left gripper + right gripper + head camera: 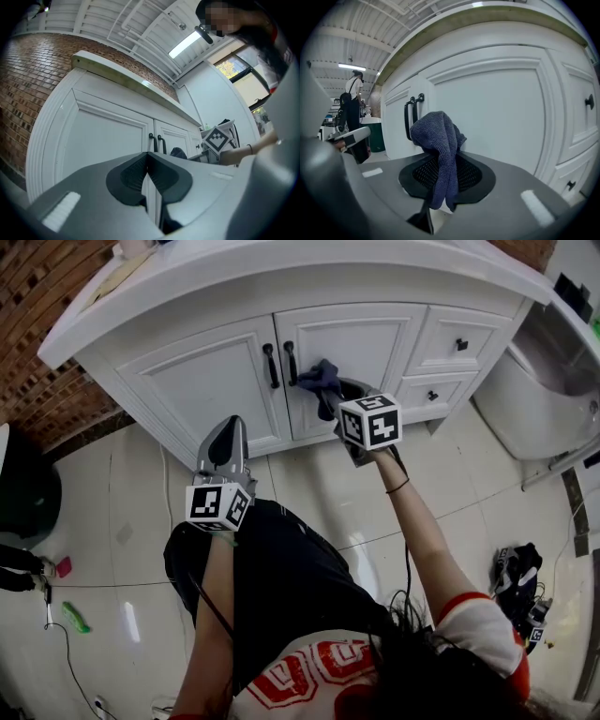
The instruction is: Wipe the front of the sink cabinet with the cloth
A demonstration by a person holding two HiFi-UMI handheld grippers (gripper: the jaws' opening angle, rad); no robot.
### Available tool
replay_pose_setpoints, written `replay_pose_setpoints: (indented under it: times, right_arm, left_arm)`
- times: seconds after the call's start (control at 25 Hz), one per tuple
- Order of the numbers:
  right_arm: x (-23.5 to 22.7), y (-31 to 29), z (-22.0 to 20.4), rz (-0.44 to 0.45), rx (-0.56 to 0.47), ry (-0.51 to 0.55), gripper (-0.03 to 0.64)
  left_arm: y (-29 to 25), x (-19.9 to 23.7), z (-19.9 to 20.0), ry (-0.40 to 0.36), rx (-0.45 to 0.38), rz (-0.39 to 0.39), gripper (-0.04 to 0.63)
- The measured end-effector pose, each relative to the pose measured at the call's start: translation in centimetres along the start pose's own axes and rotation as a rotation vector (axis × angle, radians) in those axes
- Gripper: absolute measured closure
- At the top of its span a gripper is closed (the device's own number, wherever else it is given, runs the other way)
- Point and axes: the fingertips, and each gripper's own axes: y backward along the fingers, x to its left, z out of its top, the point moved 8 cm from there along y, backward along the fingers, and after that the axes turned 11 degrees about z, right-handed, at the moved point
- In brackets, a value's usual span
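Note:
The white sink cabinet (216, 371) fills the top of the head view, with two doors and black handles (279, 364). My right gripper (330, 396) is shut on a dark blue cloth (321, 378), bunched and held against the right door (375, 343) next to the handles. In the right gripper view the blue cloth (438, 145) hangs out between the shut jaws, close to the right door (497, 112). My left gripper (225, 432) hovers low before the left door (206, 381), jaws shut with nothing between them; the left gripper view shows that left door (108, 140) just ahead.
Small drawers (459, 338) with black knobs sit right of the doors. A brick wall (28, 296) stands at the left. A white basin or tub (553, 381) is at the right. Cables and small items (70, 615) lie on the tiled floor. Another person (350, 101) stands far off.

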Motion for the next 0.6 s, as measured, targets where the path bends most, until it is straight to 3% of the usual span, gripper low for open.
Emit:
replay_pose_setpoints:
  times: [0.28,0.6]
  right_arm:
    - [0.2,-1.4,-0.1,0.002,0.012,0.008,0.535]
    - [-6.6,4.1,-0.4,-0.178,0.034,0.001,0.535]
  left_arm:
    - [0.1,0.3,-0.1,0.012,-0.003,0.01,0.595]
    - [-0.1,0.1,0.0,0.01,-0.003,0.002,0.595]
